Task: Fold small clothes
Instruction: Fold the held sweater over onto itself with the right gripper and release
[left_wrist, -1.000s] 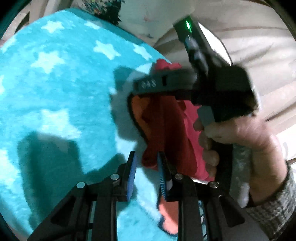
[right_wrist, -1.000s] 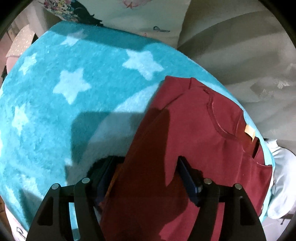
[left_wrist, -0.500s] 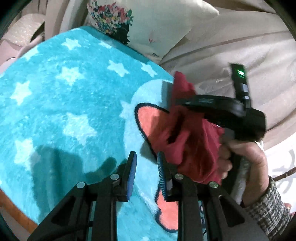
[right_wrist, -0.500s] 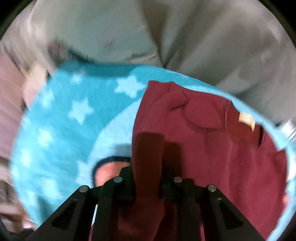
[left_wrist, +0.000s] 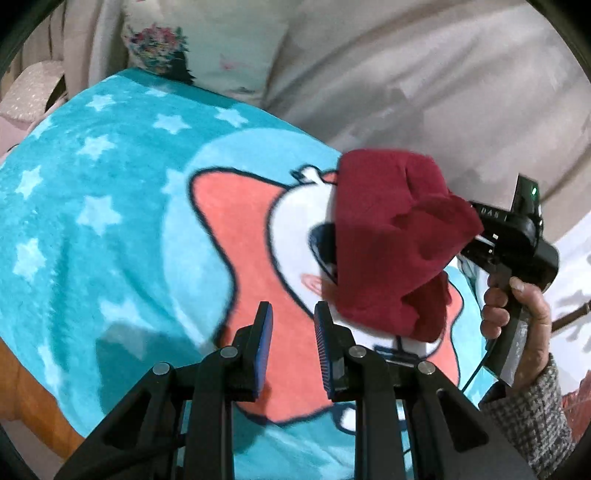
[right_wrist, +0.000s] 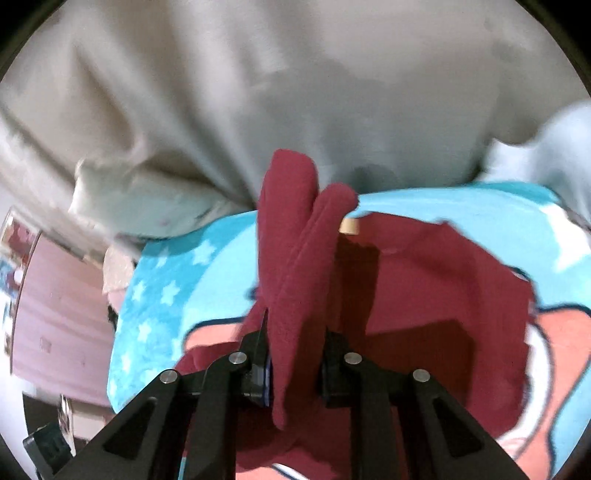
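Note:
A small dark red shirt (left_wrist: 388, 236) hangs bunched from my right gripper (right_wrist: 295, 354), lifted over the turquoise star blanket (left_wrist: 92, 206). In the right wrist view a fold of the red shirt (right_wrist: 295, 266) stands up between the fingers, and the rest with its tan neck label (right_wrist: 350, 225) drapes below. My right gripper is shut on that fold. My left gripper (left_wrist: 291, 328) is open and empty, low and left of the shirt, over the blanket's pink cartoon figure (left_wrist: 236, 229).
Beige bedding (left_wrist: 406, 74) rises behind the blanket. A floral pillow (left_wrist: 207, 48) lies at the back left. A wooden edge (left_wrist: 22, 387) shows at the blanket's lower left. The person's right hand (left_wrist: 517, 314) holds the other gripper at the right.
My right gripper closed on the shirt and lifted it up and to the right, bunching it. My left gripper let the cloth go and drew back, jaws open.

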